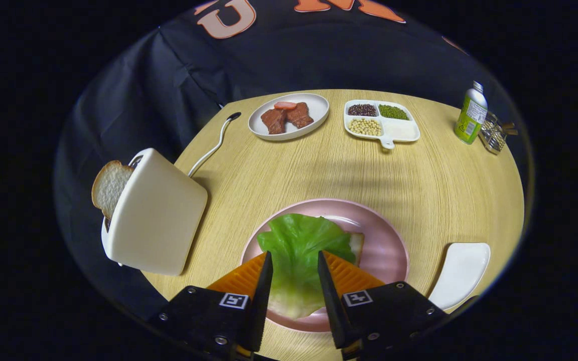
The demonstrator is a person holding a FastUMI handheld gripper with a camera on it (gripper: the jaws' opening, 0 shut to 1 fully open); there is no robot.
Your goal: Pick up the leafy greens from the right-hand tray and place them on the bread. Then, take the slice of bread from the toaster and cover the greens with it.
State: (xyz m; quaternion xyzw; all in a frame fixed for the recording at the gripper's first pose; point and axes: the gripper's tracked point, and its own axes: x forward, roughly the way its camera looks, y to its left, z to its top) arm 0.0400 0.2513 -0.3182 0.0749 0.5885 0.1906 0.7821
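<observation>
Nearest the lens, the gripper hangs with fingers parted either side of the leafy greens, not pressing them. Greens lie on the bread on the pink plate, lower centre: judged placed. Toaster, left, presents the second slice upright for grasping. White tray, lower right.

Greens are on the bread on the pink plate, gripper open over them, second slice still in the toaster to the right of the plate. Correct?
One thing is off: the toaster stands to the left of the pink plate, not the right, as the gripper view shows. The rest holds: the leafy greens lie on the bread on that plate, the gripper is open over them, and the second slice sits in the toaster.
</observation>
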